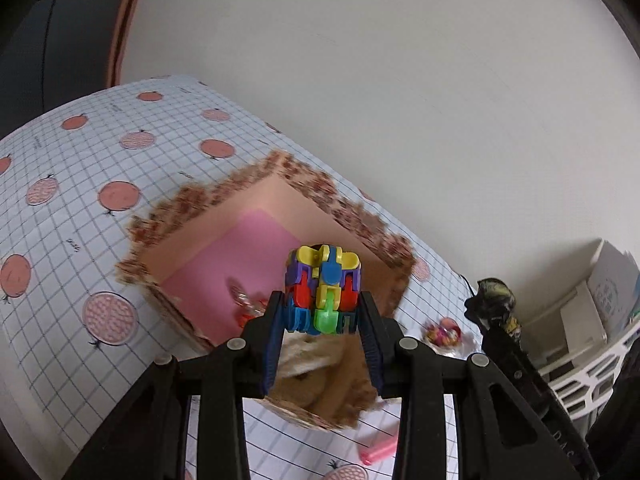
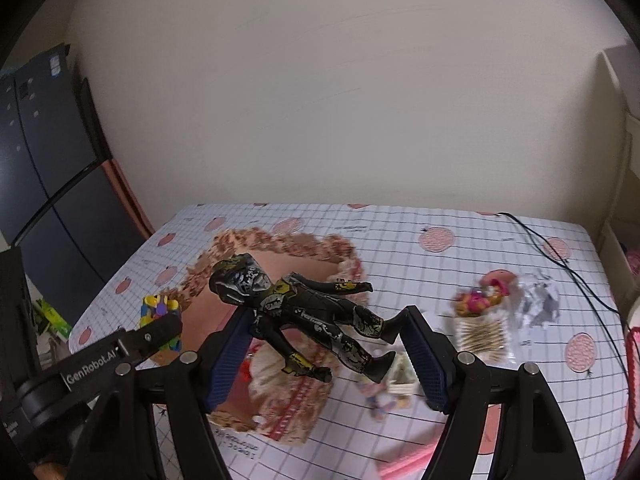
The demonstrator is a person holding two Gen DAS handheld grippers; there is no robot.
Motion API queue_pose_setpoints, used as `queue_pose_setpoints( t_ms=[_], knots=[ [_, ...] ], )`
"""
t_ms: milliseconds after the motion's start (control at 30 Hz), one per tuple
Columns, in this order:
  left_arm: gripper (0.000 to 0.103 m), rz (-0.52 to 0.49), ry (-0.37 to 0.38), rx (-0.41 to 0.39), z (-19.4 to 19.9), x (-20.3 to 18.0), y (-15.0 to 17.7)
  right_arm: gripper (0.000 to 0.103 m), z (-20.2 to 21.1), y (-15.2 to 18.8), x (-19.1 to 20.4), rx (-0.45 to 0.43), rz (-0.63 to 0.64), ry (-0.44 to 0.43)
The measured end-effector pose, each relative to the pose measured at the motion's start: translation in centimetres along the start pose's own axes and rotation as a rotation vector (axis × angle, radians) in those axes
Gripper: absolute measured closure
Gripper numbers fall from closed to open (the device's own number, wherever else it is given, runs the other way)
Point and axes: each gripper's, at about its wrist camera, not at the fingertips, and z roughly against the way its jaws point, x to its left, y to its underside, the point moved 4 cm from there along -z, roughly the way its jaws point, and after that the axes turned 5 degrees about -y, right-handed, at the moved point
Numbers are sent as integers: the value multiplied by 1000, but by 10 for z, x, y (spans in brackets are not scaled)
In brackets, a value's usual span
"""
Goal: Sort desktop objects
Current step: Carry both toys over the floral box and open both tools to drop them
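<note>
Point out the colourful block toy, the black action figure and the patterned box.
colourful block toy [image 1: 323, 294]: left wrist view, its front face.
black action figure [image 2: 308, 314]: right wrist view, its torso.
patterned box [image 1: 304, 174]: left wrist view, its far rim.

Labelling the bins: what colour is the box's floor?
Pink inside the box, clearest in the left wrist view.
</note>
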Motion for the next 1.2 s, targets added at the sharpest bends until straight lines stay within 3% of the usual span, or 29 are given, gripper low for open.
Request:
queue_pose_setpoints(
  t_ms=[433,1200],
  knots=[
    [66,93,-5,-39,1,49,-17,26,-29,13,38,50,51,-11],
    [64,109,-26,11,-18,58,-11,25,-70,33,56,162,110,14]
  ],
)
